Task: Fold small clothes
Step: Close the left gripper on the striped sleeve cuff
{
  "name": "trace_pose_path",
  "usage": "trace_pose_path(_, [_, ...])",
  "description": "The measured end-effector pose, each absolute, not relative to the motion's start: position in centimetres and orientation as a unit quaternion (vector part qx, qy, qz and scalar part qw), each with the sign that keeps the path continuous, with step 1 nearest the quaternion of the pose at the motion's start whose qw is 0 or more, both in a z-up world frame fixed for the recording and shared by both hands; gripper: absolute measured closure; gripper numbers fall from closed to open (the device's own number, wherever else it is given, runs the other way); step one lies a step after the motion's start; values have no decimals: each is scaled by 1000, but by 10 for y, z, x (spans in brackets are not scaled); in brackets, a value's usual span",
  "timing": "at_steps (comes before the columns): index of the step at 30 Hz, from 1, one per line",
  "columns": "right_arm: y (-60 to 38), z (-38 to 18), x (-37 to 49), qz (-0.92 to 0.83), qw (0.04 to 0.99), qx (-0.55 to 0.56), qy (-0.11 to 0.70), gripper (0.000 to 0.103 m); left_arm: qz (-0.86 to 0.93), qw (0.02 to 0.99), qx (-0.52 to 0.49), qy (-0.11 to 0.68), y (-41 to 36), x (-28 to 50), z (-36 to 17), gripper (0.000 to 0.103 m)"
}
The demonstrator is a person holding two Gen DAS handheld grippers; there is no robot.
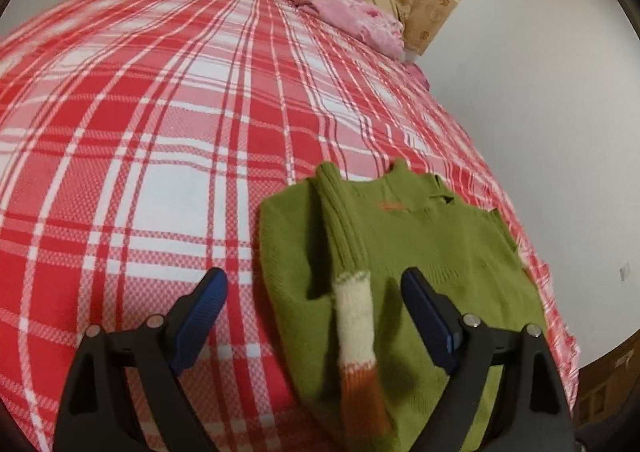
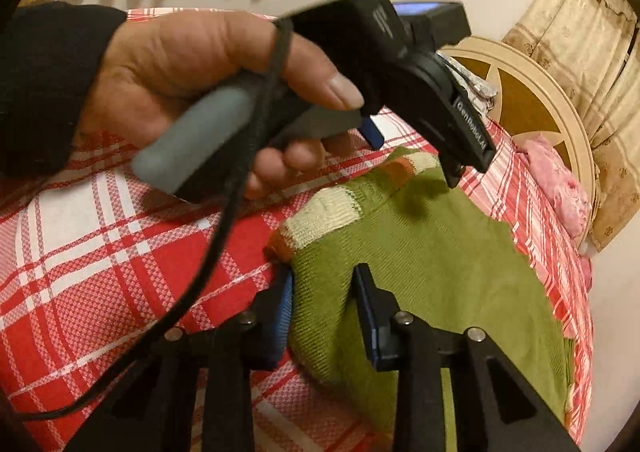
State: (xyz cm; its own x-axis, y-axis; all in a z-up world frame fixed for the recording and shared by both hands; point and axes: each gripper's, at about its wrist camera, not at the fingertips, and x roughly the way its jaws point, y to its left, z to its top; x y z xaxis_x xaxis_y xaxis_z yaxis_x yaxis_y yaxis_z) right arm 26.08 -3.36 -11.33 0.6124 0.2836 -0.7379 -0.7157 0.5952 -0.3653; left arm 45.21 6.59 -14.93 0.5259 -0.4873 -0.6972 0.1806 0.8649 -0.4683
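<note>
On the red plaid bedspread [image 1: 140, 155] lies the green sweater [image 1: 432, 252]. The left gripper [image 1: 314, 308] hangs wide open over its sleeve [image 1: 352, 312], gripping nothing; the right gripper [image 2: 324, 316] pinches the sweater's edge.

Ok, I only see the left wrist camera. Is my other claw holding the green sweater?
Observer: Yes. In the right wrist view, the right claw is pinched on a bunched edge of the green sweater, just below a striped cuff.
Operator: Who's holding my left claw?
Observer: A hand in a black sleeve grips the grey handle of the left claw.
Operator: Is anything dangling?
Observer: A black cable hangs from that handle over the plaid bedcover.
</note>
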Motion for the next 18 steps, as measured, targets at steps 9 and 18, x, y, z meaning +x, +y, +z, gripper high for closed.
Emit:
trace_pose_path(9, [-52, -92, 266, 309, 846, -299, 316, 90, -229, 839, -204, 449, 61, 453, -145, 84])
trace_pose_path(18, [-113, -46, 278, 290, 876, -233, 306, 95, -241, 846, -249, 404, 43, 454, -104, 85])
